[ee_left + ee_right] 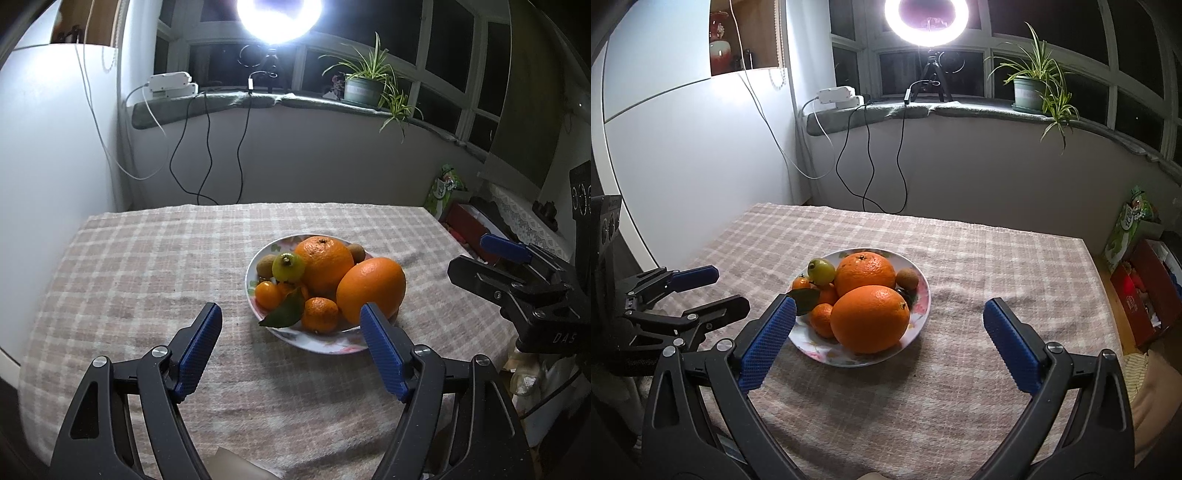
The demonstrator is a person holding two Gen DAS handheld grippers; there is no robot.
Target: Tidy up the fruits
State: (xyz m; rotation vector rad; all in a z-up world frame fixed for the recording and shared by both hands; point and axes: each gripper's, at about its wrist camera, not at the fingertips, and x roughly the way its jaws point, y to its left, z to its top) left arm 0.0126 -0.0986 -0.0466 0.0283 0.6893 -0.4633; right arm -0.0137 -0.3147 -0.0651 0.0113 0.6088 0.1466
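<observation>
A floral plate (317, 341) (921, 295) sits mid-table and is heaped with fruit. Two big oranges (371, 290) (870, 319) lie with small tangerines (319, 314) (822, 319), a yellow-green fruit (288, 266) (821, 271) and brown kiwis (357, 253) (907, 278). A green leaf (284, 314) hangs over the near rim. My left gripper (291, 321) stands open just short of the plate, nothing between its blue pads. Just as empty, my right gripper (890, 314) is open with its left pad beside the plate's near rim. Each gripper shows at the edge of the other's view.
A checked cloth (147, 277) (997, 258) covers the table. A windowsill behind holds a potted plant (364, 86) (1030, 90), a ring light (926, 18) on a tripod and a white power strip (171, 84); cables hang down the wall. Boxes and bags (1137, 280) stand at the table's right.
</observation>
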